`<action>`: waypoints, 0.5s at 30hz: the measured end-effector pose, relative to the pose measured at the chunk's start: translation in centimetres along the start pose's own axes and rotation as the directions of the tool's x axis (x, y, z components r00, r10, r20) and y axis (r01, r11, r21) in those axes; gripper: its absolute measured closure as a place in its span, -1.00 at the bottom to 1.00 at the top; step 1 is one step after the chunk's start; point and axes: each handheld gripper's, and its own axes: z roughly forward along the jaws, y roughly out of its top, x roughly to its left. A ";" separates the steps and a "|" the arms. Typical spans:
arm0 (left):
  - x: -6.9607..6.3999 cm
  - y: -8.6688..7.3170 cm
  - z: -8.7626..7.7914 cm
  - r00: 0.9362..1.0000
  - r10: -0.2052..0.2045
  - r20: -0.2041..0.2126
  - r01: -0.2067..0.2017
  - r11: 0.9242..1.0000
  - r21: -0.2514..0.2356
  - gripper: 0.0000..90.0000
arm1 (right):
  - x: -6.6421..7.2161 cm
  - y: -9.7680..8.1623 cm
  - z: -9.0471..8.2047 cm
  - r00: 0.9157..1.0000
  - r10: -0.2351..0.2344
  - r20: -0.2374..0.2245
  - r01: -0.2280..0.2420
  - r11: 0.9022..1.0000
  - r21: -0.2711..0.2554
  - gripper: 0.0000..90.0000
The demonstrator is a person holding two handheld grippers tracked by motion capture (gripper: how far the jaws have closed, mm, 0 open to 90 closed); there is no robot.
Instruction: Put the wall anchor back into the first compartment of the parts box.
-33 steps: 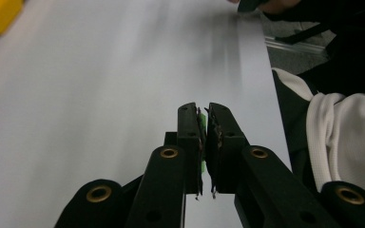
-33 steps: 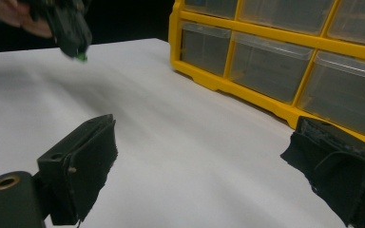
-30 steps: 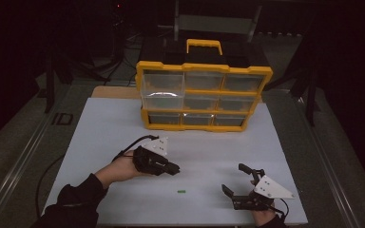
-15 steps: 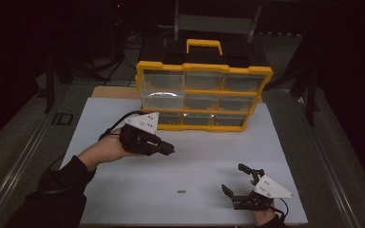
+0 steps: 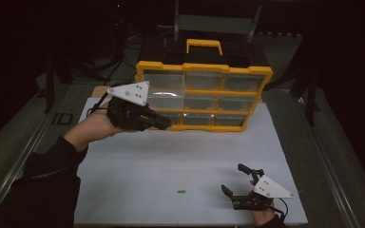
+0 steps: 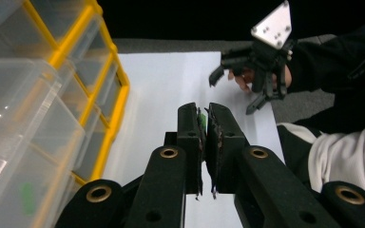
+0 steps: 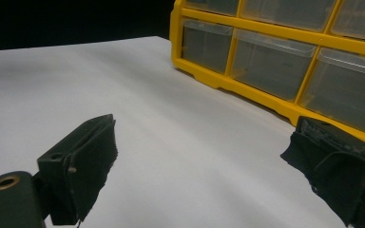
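The left claw [image 5: 164,124] is hovering above the desk [image 5: 180,156] near its far left part, just in front of the yellow drawer organizer [image 5: 204,97], which is standing upright along the far edge. In the left gripper view its jaws are pressing together on a thin green piece [image 6: 202,119] pinched between the pads. The person's left hand [image 5: 95,127] is holding the tool raised, its grey three-cornered plate [image 5: 130,92] tilted toward the camera.

The right claw [image 5: 237,183] is resting low near the near right corner of the desk, its jaws spread wide apart with nothing between them; the right gripper view is showing both black pads [image 7: 88,156] well apart over bare white surface, with the organizer's lower clear drawers [image 7: 266,61] beyond.

A small green piece [image 5: 181,192] is lying on the desk near the near edge, between the two hands and closer to the right claw, touching neither.
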 end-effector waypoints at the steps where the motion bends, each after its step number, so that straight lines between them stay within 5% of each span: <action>1: 0.2 0.2 -0.3 1.000 -0.003 -0.004 0.003 1.000 -0.006 0.85 | 0.0 0.0 0.0 1.000 0.003 0.000 -0.003 1.000 -0.001 -0.82; 6: 0.8 0.6 -1.0 1.000 -0.008 -0.013 0.007 1.000 -0.020 0.85 | 0.0 0.0 0.0 1.000 0.002 0.000 -0.002 1.000 -0.002 -0.82; 15: 3.5 1.4 -3.3 0.993 -0.048 -0.110 0.041 0.997 -0.065 0.85 | 0.0 0.0 0.0 1.000 0.002 0.001 -0.002 1.000 -0.001 -0.82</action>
